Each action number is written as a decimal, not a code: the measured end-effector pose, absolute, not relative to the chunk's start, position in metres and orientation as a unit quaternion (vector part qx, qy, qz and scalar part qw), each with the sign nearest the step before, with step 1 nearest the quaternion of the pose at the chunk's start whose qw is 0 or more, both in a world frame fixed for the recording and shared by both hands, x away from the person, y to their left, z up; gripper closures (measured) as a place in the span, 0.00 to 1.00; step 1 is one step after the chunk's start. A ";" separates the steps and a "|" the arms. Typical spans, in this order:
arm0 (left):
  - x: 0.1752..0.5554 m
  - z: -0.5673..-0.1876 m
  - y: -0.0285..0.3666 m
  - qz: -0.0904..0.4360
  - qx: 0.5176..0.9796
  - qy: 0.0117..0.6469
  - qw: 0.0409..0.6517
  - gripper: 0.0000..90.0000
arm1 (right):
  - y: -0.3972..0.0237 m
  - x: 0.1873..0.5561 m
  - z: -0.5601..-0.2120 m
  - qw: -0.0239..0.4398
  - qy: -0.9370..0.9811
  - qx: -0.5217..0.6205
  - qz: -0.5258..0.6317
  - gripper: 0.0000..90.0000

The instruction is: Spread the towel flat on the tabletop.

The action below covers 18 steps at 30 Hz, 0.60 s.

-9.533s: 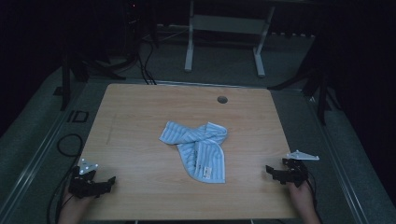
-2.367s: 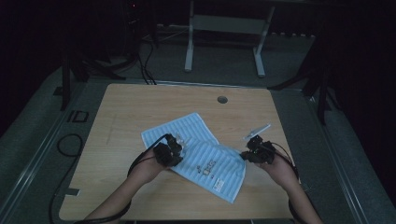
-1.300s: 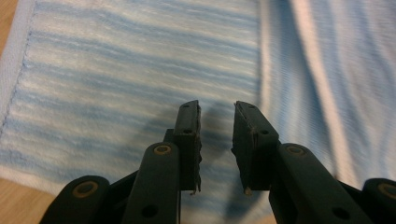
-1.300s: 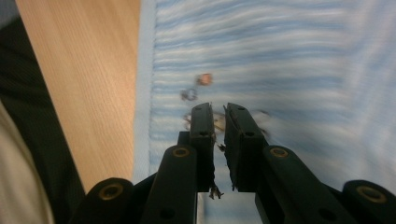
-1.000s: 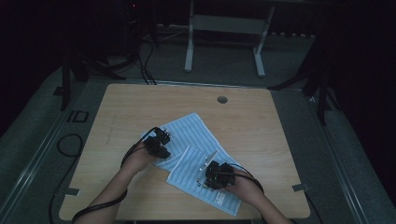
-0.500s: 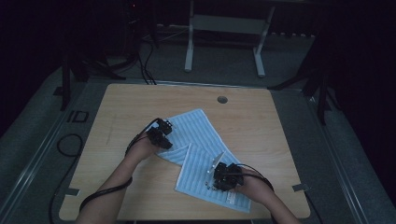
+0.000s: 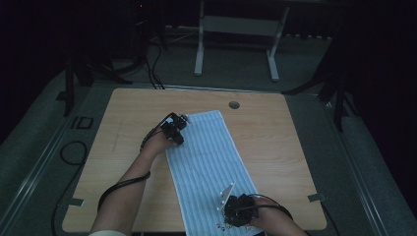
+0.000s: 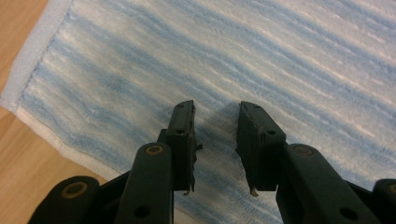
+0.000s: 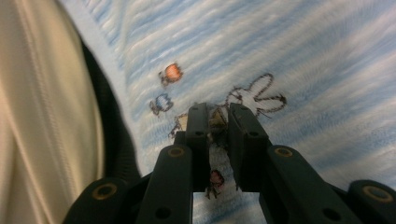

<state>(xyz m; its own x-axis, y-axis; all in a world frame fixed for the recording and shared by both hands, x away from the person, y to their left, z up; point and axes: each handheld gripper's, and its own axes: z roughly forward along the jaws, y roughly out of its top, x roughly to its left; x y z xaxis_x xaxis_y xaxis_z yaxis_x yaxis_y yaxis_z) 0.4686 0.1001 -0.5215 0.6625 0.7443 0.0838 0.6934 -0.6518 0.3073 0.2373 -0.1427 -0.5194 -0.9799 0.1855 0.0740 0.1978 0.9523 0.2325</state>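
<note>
High view: the towel (image 7: 206,162) lies flat along the table (image 7: 275,147). Left gripper (image 7: 173,131) gapes over its far corner, empty; right gripper (image 7: 239,212) nearly closed, pinching the near edge (seemingly). Soft, limp: grip corners.

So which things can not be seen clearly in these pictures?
- Near end of the striped towel: cut off by the bottom edge of the high view.
- Printed rabbit drawing on the towel: the right gripper covers its middle in the right gripper view; in the high view the prints are too small.
- Whether the right gripper pinches cloth: its jaws hide the narrow gap.
- Left gripper: jaws apart over the towel; contact cannot be told.
</note>
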 end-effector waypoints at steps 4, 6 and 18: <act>0.477 -0.522 0.089 0.110 0.904 0.394 0.123 0.72 | -0.136 0.233 -0.520 0.034 -0.987 -0.090 -0.126 0.85; 0.480 -0.522 0.084 0.118 0.904 0.393 0.123 0.71 | -0.134 0.235 -0.520 0.047 -0.986 -0.094 -0.130 0.83; 0.407 -0.490 0.076 0.086 0.922 0.327 0.186 0.55 | -0.183 0.320 -0.480 -0.023 -0.959 -0.207 -0.190 0.84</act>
<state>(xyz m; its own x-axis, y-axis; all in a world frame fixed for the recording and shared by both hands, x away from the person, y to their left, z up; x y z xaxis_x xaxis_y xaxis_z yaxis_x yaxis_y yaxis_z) 0.4066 0.0765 -0.4896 0.7714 0.6352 0.0375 0.5709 -0.7169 0.4002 0.3197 -0.1830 -0.4800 -0.9130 0.4065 0.0344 0.3890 0.8421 0.3736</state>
